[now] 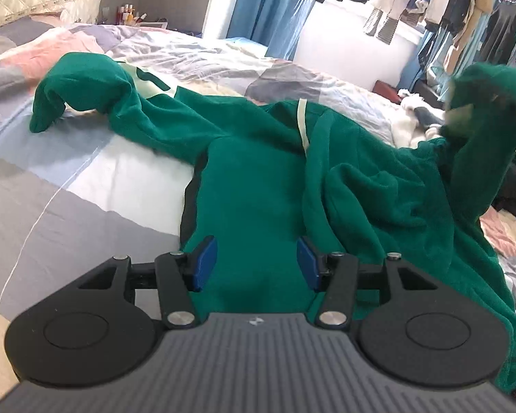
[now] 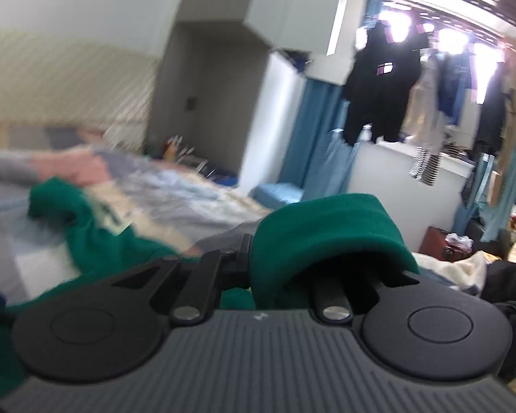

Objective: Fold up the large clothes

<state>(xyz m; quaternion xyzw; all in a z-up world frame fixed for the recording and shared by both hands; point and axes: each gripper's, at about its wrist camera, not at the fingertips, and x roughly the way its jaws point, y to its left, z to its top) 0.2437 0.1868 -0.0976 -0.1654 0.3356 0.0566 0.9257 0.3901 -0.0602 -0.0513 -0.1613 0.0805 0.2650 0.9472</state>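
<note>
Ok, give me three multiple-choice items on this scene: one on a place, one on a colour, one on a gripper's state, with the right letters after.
1. Where does the green hoodie mostly lie?
A. On a bed with a patchwork quilt
B. On a bare wooden floor
C. On a hanger by the window

2. What colour is the drawstring at the hoodie's neck?
A. Red
B. White
C. Black

3. How does the left gripper stand?
A. Clamped on a sleeve
B. Shut with nothing in it
C. Open over the cloth

Answers: 1 A, the quilt shows on both sides of the cloth; 2 B, a pale strip hangs at the collar; 3 C, its blue pads stand apart with nothing pinched between them.
</note>
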